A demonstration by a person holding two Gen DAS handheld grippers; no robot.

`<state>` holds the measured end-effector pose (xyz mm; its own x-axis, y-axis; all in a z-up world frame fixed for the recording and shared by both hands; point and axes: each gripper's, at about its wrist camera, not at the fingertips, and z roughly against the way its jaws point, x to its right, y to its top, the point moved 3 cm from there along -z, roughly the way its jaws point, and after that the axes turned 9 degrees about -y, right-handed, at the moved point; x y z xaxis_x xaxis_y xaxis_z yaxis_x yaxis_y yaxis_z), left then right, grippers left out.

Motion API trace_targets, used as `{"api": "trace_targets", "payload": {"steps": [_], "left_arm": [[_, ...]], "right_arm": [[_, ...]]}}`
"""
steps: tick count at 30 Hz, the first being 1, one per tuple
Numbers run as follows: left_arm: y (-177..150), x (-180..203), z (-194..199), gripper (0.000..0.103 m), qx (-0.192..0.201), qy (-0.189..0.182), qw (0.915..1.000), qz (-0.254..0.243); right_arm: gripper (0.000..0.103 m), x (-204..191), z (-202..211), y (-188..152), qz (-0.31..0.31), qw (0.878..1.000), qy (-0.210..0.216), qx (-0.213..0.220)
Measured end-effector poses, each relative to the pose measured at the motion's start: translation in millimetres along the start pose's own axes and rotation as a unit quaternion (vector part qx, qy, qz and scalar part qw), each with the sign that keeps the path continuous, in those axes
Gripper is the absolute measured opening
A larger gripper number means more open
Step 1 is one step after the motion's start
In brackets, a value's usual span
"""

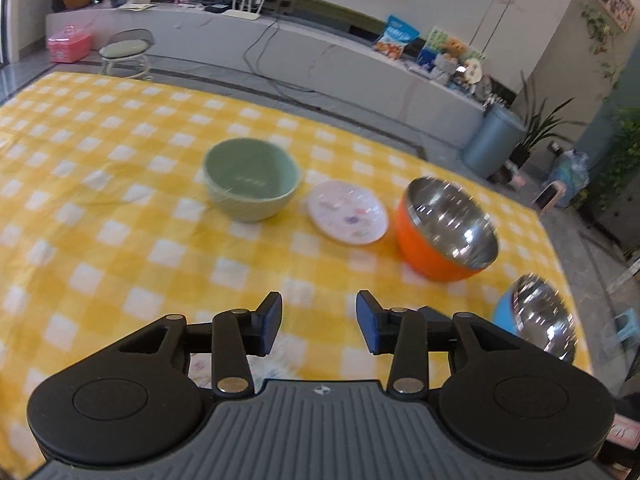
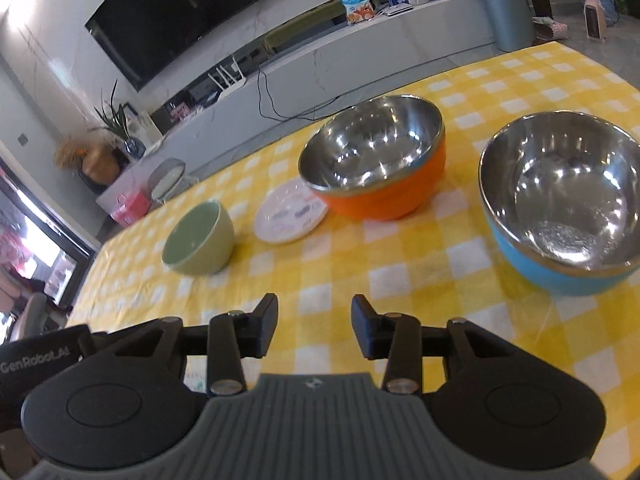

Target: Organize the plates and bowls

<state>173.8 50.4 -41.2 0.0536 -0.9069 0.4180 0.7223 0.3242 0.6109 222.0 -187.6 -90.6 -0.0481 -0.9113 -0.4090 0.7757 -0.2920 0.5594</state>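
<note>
On the yellow checked tablecloth [image 1: 120, 184] stand a green ceramic bowl [image 1: 251, 179], a small white patterned plate [image 1: 347, 212], an orange bowl with a steel inside [image 1: 446, 228] and a blue bowl with a steel inside [image 1: 540, 320]. My left gripper [image 1: 319, 322] is open and empty, hovering near the table's front, short of the plate. In the right wrist view the green bowl [image 2: 199, 240], plate [image 2: 290, 212], orange bowl [image 2: 376, 162] and blue bowl [image 2: 560, 204] stand ahead. My right gripper [image 2: 315, 326] is open and empty, the blue bowl to its front right.
Beyond the table's far edge are a low white TV bench [image 1: 280, 36] with snacks and clutter, a small stool [image 1: 126, 50], a blue-grey bin [image 1: 496, 140] and potted plants. A patterned item shows partly under the left gripper [image 1: 200, 368].
</note>
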Motion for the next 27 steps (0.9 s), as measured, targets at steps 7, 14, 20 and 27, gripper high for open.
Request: {"api": "trace_targets", "payload": {"steps": [7,14,20,27], "left_arm": [[11.5,0.5,-36.4,0.048,0.004,-0.019,0.9998,0.005],[21.8,-15.4,-70.1,0.05,0.008,-0.003,0.9996,0.029],[31.9,-24.3,-96.7,0.054,0.011,0.006,0.9989,0.045],[41.8,-28.1,-116.6,0.057,0.02,0.004,0.9981,0.058]], "right_arm": [[0.04,5.9,-20.9,18.4,-0.046,0.999,0.0,0.01],[0.04,3.3,-47.5,28.1,-0.062,0.998,-0.016,0.013],[0.04,7.8,-64.8,30.8,-0.082,0.996,-0.023,0.01],[0.04,7.8,-74.1,30.2,-0.096,0.995,-0.014,0.005]]}}
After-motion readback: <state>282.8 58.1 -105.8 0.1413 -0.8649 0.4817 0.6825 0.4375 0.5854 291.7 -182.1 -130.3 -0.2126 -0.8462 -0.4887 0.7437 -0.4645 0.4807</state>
